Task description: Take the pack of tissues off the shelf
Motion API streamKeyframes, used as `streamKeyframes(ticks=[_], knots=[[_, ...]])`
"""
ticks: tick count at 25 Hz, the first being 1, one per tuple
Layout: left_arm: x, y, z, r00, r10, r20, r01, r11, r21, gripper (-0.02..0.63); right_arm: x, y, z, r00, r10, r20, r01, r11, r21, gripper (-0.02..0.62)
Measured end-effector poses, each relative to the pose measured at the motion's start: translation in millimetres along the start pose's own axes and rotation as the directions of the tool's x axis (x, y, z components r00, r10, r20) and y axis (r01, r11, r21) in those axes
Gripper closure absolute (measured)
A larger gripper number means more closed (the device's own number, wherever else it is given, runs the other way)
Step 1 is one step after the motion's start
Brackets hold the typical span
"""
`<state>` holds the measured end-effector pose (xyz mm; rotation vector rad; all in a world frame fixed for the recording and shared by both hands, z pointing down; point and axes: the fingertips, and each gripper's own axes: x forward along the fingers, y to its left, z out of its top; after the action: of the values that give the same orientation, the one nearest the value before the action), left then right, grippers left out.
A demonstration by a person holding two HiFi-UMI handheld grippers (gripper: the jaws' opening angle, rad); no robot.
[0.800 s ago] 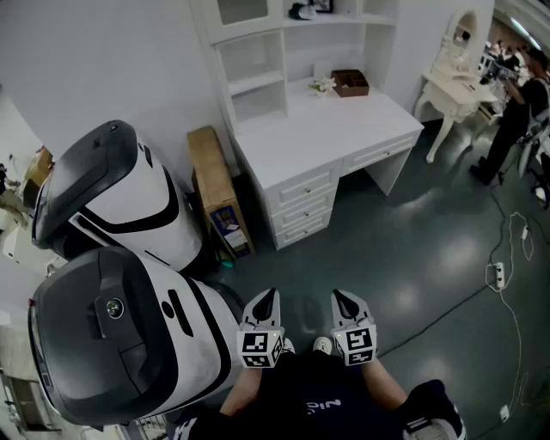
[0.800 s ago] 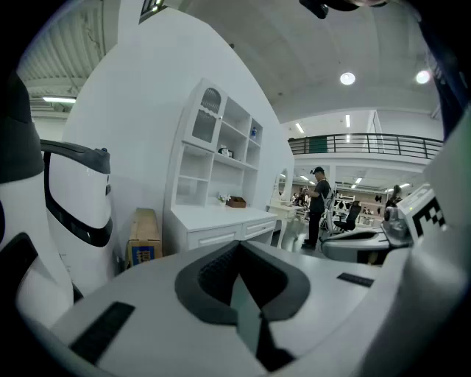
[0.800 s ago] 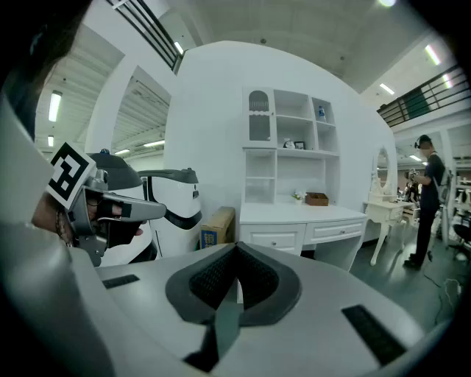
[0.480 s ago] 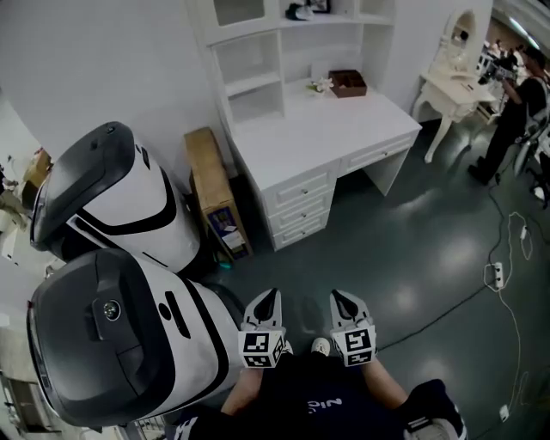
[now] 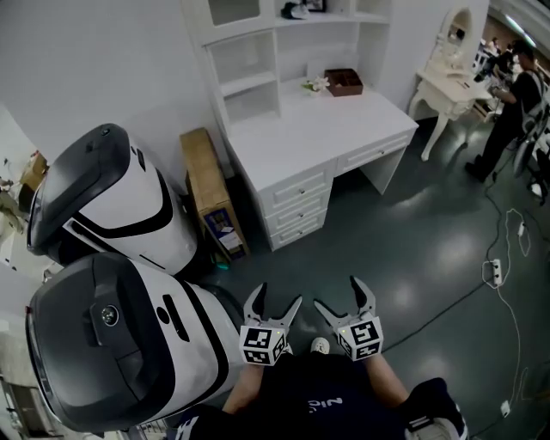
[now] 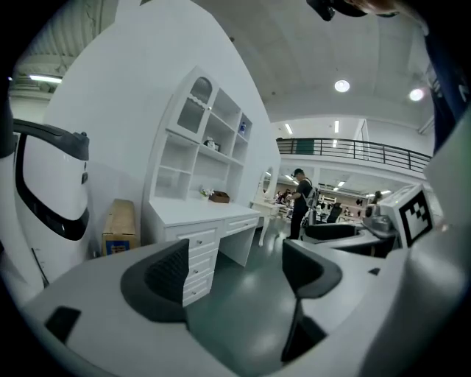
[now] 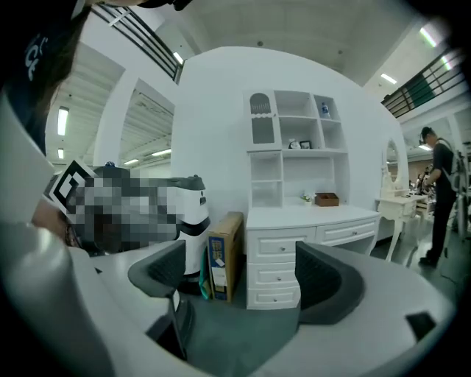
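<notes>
Grey-green floor point(image 5: 412, 232) stretches ahead of my claws to a white desk point(image 5: 318, 129) with a shelf unit point(image 5: 258, 51) on it, well apart from me, a cardboard box point(image 5: 206, 185) beside it and white machines point(image 5: 112, 206) close on my left. I hold the left gripper point(image 5: 279, 295) and right gripper point(image 5: 337, 292) side by side near my body, tipped slightly down, jaws spread wide with nothing between them. Small things point(image 5: 299, 10) sit on the upper shelf far ahead, too small to tell which is the pack of tissues.

You're looking down on a white desk point(image 5: 326, 129) above a dark grey-green floor point(image 5: 430, 249). A tan carton point(image 5: 206, 185) is showing upper centre-left and white-and-black machines point(image 5: 112, 202) are filling the left. Your left gripper point(image 5: 277, 298) and right gripper point(image 5: 339, 295) are showing black-and-white square markers.
</notes>
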<state>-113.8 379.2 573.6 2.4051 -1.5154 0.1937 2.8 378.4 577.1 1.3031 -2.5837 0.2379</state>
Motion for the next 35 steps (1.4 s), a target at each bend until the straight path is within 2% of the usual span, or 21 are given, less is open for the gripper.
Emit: streamKeyframes(ticks=[3, 8, 19, 25, 35], knots=[[1.1, 0.9, 2.0, 0.999, -0.032, -0.007, 0.032, 0.999, 0.018, 0.224, 4.8, 0.3, 2.4, 1.0, -0.02, -0.004, 0.02, 1.0, -0.012, 0.141], [0.6, 12.5, 9.4, 0.996, -0.09, 0.025, 0.091, 0.996, -0.013, 0.225, 14.3, 5.1, 7.0, 0.998, -0.068, -0.005, 0.068, 0.997, -0.038, 0.141], [21.6, 44.0, 9.3, 0.995, -0.099, 0.0, 0.099, 0.995, -0.011, 0.225, 38.7, 6.5, -17.0, 0.991, -0.108, -0.074, 0.108, 0.994, 0.001, 0.143], [71.4, 49.4, 11.0, 0.997, -0.07, -0.021, 0.069, 0.997, -0.033, 0.225, 64.8, -40.9, -20.9, 0.992, -0.078, -0.1, 0.081, 0.996, 0.024, 0.143], [187.1, 17.9, 39.7, 0.999, -0.042, -0.029, 0.04, 0.997, -0.06, 0.225, 122.1, -165.4, 20.3, 0.998, -0.005, -0.07, 0.003, 1.0, -0.023, 0.15]])
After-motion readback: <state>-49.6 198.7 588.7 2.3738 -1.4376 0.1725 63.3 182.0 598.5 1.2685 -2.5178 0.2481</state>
